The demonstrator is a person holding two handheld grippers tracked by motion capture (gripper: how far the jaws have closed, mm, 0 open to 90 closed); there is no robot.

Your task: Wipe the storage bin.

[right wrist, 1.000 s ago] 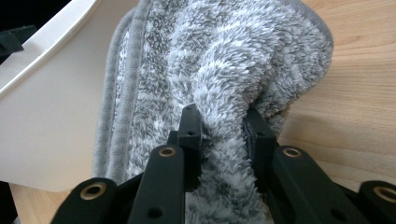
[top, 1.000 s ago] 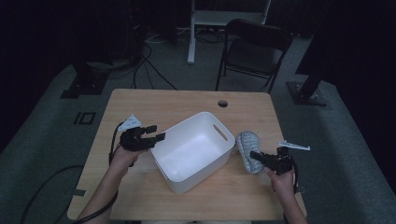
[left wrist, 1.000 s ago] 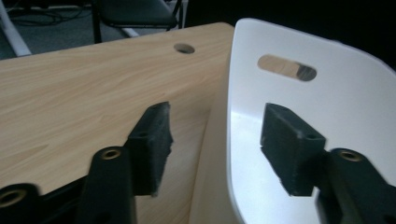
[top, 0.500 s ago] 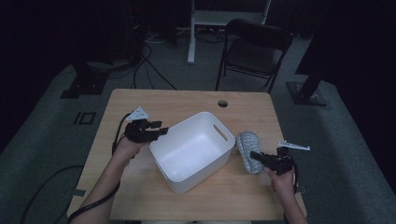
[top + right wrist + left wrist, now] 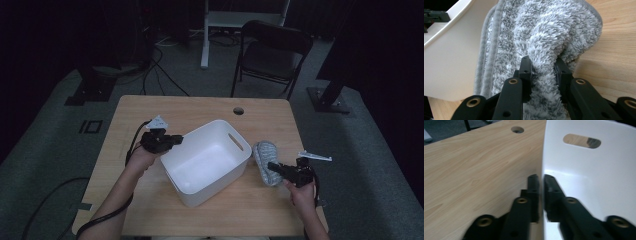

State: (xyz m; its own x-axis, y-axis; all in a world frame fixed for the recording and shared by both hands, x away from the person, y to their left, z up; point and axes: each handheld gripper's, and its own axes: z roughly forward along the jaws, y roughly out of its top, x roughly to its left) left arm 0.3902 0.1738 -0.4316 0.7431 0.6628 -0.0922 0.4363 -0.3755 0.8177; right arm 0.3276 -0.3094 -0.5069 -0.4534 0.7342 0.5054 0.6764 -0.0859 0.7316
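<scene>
Now left gripper (image 5: 540, 195) pinches bin (image 5: 197, 192) rim; right gripper (image 5: 541, 72) clamps slipper (image 5: 544, 37) (table edge near).

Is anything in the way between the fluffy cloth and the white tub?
Nothing visible. The cloth, pinched by the right gripper, lies right beside the tub, whose open top is free. The left gripper clamps the tub's far rim.

One bin (image 5: 207, 160), one slipper (image 5: 265, 161)

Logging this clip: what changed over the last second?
The left gripper moved in to the bin and its jaws have just been closing on the rim, now clamped. The right gripper stayed put, pinching the grey cloth; bin and cloth didn't shift.
</scene>
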